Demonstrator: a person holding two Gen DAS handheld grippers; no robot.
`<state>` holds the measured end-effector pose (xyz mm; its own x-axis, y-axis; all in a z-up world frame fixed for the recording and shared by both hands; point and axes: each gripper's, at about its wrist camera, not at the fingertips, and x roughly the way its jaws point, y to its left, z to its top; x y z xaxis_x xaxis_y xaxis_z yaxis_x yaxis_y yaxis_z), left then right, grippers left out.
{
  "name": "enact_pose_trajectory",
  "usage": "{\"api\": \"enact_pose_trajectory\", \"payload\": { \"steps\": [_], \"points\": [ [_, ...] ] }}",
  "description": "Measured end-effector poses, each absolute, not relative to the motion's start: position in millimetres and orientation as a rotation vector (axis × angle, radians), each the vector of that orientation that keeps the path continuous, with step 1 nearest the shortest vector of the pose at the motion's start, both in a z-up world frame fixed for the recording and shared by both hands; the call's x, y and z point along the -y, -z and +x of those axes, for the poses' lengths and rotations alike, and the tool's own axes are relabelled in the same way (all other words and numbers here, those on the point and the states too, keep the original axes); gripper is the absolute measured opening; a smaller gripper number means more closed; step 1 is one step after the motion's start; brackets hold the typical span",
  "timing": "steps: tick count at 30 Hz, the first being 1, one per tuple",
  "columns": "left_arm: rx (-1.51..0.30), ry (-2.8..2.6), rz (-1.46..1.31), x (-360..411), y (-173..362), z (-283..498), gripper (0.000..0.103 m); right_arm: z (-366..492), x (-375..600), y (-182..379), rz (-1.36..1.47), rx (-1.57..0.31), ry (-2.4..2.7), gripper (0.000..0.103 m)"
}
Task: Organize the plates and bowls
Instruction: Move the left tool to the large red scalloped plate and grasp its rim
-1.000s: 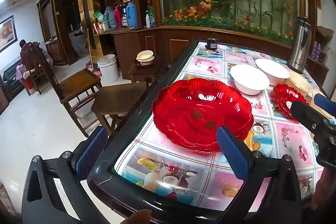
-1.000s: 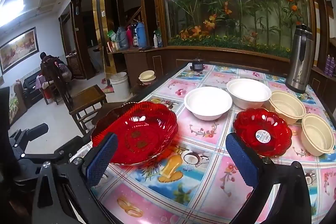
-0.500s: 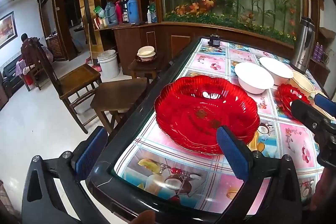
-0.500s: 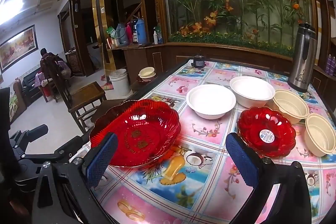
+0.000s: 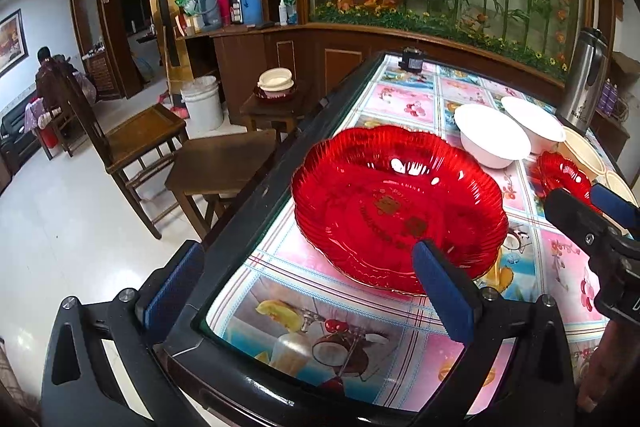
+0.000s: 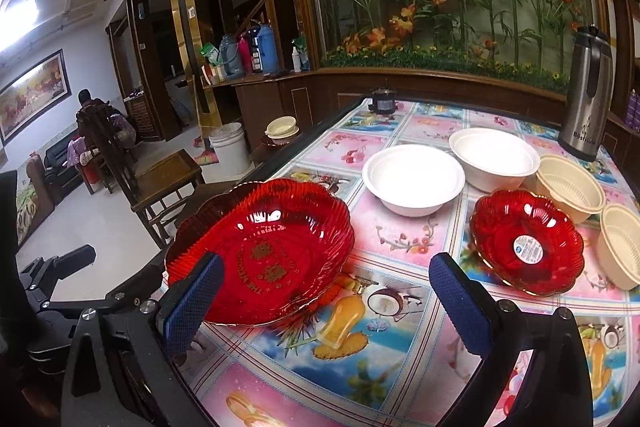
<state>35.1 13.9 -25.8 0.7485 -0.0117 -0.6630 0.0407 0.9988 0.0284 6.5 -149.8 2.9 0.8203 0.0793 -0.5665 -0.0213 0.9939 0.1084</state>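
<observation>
A large red scalloped plate (image 5: 396, 203) lies near the table's left edge; it also shows in the right wrist view (image 6: 264, 247). A small red plate (image 6: 526, 239) lies to its right. Two white bowls (image 6: 414, 183) (image 6: 494, 157) stand behind them, and two cream bowls (image 6: 570, 187) (image 6: 622, 245) stand at the right. My left gripper (image 5: 308, 291) is open and empty, straddling the table's front left corner just short of the large plate. My right gripper (image 6: 326, 303) is open and empty above the table, between the two red plates.
The table (image 6: 384, 367) has a glossy picture cloth and a dark raised rim (image 5: 256, 195). A steel thermos (image 6: 586, 95) stands at the back right. A small dark jar (image 6: 383, 101) stands at the far end. A wooden stool (image 5: 220, 163) and chair (image 5: 132, 135) stand left of the table.
Both grippers have drifted slightly forward toward the plates, so the dishes look a little nearer and higher. Nothing on the table has moved. Both grippers stay open.
</observation>
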Motion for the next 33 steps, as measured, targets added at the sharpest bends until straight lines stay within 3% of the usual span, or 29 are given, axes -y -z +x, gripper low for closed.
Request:
{"api": "enact_pose_trajectory", "payload": {
  "steps": [33],
  "points": [
    [-0.895,-0.056,0.010,-16,61,92,0.103,67,170,42,0.183,-0.711,-0.034,0.098]
  ]
}}
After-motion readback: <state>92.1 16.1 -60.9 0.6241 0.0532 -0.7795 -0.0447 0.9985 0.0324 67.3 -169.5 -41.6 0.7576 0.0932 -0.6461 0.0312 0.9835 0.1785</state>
